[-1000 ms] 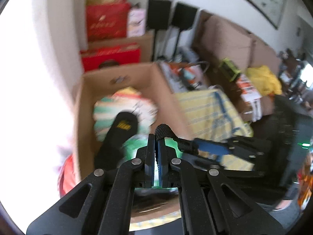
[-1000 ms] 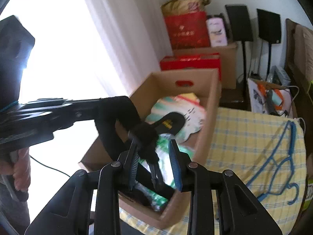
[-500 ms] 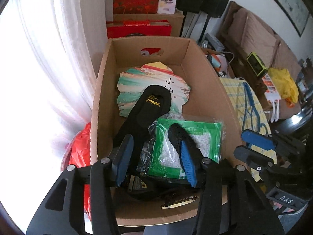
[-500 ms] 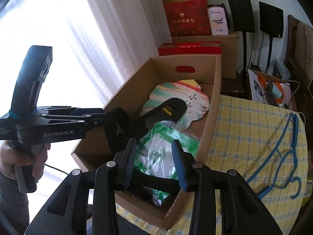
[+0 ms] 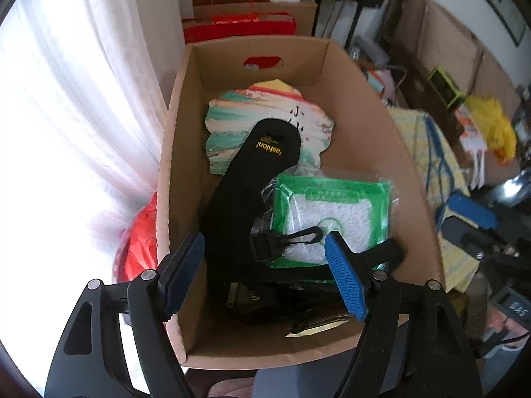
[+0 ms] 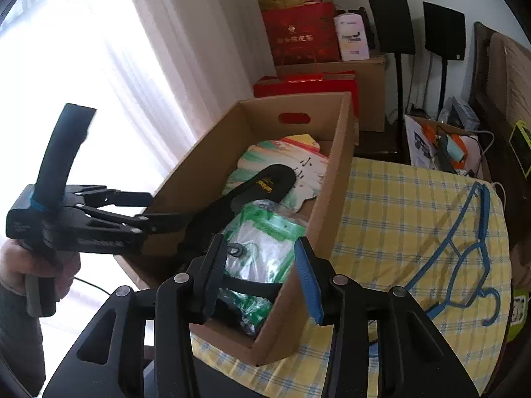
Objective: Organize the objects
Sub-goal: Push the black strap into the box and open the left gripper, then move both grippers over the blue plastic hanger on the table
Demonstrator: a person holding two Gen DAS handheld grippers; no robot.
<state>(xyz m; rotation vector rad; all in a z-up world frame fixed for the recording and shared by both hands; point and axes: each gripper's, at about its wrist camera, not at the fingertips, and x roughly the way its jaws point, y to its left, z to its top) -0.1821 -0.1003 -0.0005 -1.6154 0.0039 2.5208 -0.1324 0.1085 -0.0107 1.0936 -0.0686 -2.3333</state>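
Both tools are wide open and hold nothing. The left hand-held gripper (image 5: 262, 265) hangs over the near end of the cardboard box (image 5: 371, 122). The right hand-held gripper (image 6: 262, 265) is at the box's near corner. Inside the box lie a black insole (image 5: 262, 162), a green packet (image 5: 328, 212), a black strap with a clip (image 5: 285, 242) and a painted fan (image 5: 259, 106).

I think the next thing to tidy is the blue hanger (image 6: 464, 242). It lies on the yellow checked cloth (image 6: 398, 205), off to the right of the box. Its long side runs away from the person, hook end nearest. The right hand-held gripper is nearer it.
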